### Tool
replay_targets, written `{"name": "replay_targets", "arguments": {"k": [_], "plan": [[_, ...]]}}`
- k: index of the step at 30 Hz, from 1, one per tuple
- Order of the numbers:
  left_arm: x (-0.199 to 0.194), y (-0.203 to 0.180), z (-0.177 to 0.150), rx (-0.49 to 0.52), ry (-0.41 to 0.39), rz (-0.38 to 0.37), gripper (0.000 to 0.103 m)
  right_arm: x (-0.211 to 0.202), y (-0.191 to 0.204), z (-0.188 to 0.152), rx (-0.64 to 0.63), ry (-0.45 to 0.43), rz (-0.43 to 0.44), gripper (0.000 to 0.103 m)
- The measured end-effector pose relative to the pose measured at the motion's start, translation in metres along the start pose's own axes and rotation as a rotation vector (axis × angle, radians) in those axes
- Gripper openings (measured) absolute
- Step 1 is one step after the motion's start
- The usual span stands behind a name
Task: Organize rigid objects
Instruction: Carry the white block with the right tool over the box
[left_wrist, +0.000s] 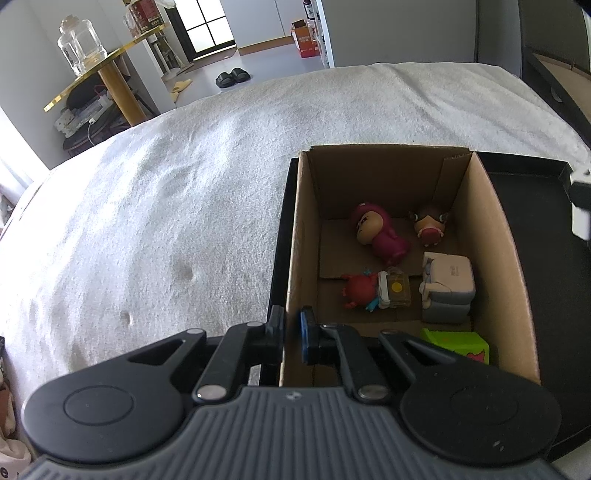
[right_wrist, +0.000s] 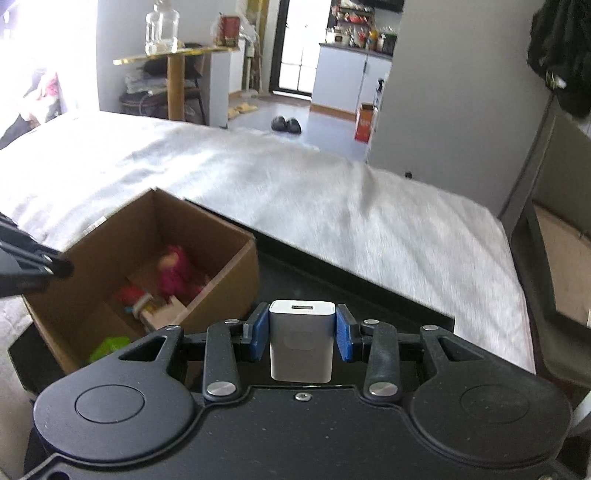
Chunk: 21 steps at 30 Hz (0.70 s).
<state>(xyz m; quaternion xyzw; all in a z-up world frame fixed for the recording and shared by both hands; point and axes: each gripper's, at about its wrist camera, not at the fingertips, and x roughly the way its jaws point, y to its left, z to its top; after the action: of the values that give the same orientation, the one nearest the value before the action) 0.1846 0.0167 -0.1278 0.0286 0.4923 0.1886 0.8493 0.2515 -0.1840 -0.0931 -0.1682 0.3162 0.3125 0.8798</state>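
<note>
My left gripper (left_wrist: 292, 334) is shut on the left wall of an open cardboard box (left_wrist: 301, 236), one finger outside and one inside. In the box lie a pink figure (left_wrist: 380, 234), a brown-faced figure (left_wrist: 428, 225), a red figure (left_wrist: 364, 290), a grey-white block (left_wrist: 448, 286) and a green block (left_wrist: 460, 345). My right gripper (right_wrist: 302, 334) is shut on a white USB charger (right_wrist: 302, 339), held above a black tray (right_wrist: 332, 295) to the right of the box (right_wrist: 221, 277). The charger also shows at the right edge of the left wrist view (left_wrist: 580, 212).
The box stands on the black tray (left_wrist: 535, 236), which lies on a bed with a white fleece cover (left_wrist: 166, 221). Beyond the bed are a gold-edged side table with a glass jar (left_wrist: 79, 44), slippers on the floor (left_wrist: 232, 77) and a dark chair frame (right_wrist: 546, 221) at the right.
</note>
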Motion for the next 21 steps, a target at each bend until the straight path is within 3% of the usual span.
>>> {"name": "replay_targets", "arguments": {"k": [8,21], "plan": [[-0.001,0.002,-0.001,-0.002,-0.003,-0.006,0.007,-0.007,0.024,0.02,-0.063,-0.073,0.037,0.036],[-0.002,0.005,-0.001,-0.021,-0.001,-0.02,0.007,-0.001,0.055,0.029,-0.124,-0.1,0.109,0.036]]}}
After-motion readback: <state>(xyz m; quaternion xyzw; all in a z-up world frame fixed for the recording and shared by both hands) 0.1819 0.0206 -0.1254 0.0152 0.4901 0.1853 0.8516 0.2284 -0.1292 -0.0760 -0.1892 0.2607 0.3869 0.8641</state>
